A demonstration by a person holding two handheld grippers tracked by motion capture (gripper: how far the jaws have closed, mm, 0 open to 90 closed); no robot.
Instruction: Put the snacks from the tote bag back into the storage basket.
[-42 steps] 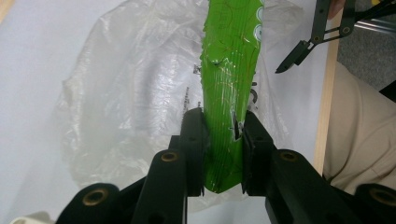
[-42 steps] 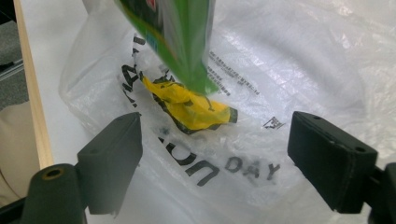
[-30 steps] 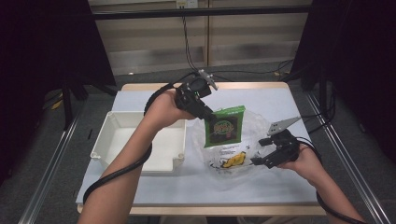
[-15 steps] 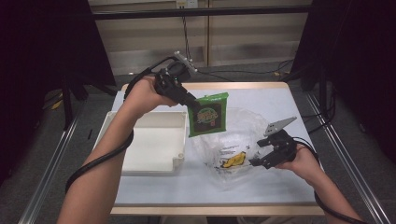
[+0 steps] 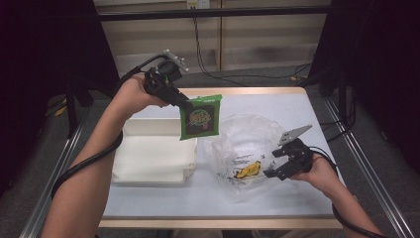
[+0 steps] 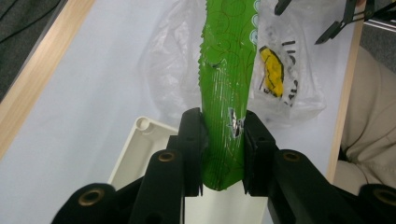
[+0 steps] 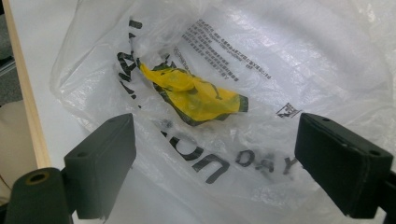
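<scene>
Near the table's right front edge, the right gripper (image 5: 277, 166) hangs with jaws spread wide, just beside the clear plastic bag (image 5: 247, 148). Farther left, the left gripper (image 5: 187, 105) clamps the green snack packet (image 5: 200, 118), lifted over the white tray's (image 5: 148, 163) far right corner; bare tabletop (image 5: 277, 104) lies beyond.

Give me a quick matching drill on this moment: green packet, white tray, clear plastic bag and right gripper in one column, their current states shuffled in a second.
1. green packet
2. white tray
3. clear plastic bag
4. right gripper

a. jaws open at the bag's edge
b. lies crumpled on the table, yellow print showing
c. sits on the table with nothing in it
d. pinched in the left gripper, hanging above the table

Pairs: 1-d, 2-c, 3-b, 4-a
</scene>
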